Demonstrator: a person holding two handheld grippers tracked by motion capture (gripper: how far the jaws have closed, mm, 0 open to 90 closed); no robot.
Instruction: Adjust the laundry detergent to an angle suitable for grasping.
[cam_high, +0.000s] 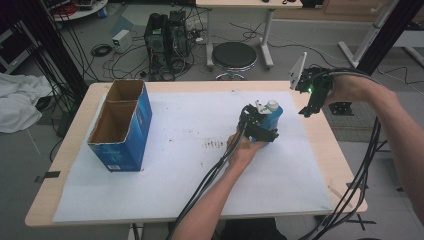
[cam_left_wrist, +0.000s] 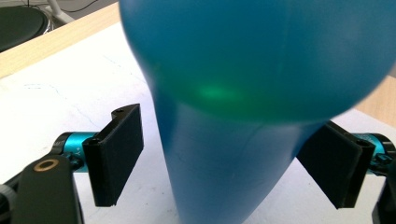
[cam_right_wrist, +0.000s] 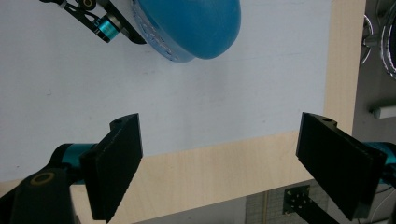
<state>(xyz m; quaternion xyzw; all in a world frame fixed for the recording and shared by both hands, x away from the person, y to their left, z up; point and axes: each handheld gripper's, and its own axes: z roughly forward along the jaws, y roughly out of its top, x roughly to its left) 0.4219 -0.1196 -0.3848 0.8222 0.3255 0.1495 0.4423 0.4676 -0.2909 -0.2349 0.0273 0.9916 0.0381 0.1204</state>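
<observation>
A blue plastic bottle (cam_high: 274, 118) with a white cap (cam_high: 271, 105) stands right of centre on the white sheet (cam_high: 190, 120). My left gripper (cam_high: 265, 123) reaches it from the near side, its jaws on either side of the body. In the left gripper view the bottle (cam_left_wrist: 224, 177) sits between the pads of that gripper (cam_left_wrist: 226, 121): the left pad (cam_left_wrist: 119, 154) stands clear of it and the right pad (cam_left_wrist: 334, 168) is at its side. My right gripper (cam_high: 306, 111) hovers open over the table's right edge, holding nothing (cam_right_wrist: 222, 121), with the bottle (cam_right_wrist: 196, 23) beyond it.
An open blue cardboard box (cam_high: 122, 135) with two compartments stands at the left of the table (cam_high: 330, 150). Dark smudges (cam_high: 215, 145) mark the sheet near the middle. Behind the table are a black stool (cam_high: 234, 55) and a computer tower (cam_high: 165, 35) with cables.
</observation>
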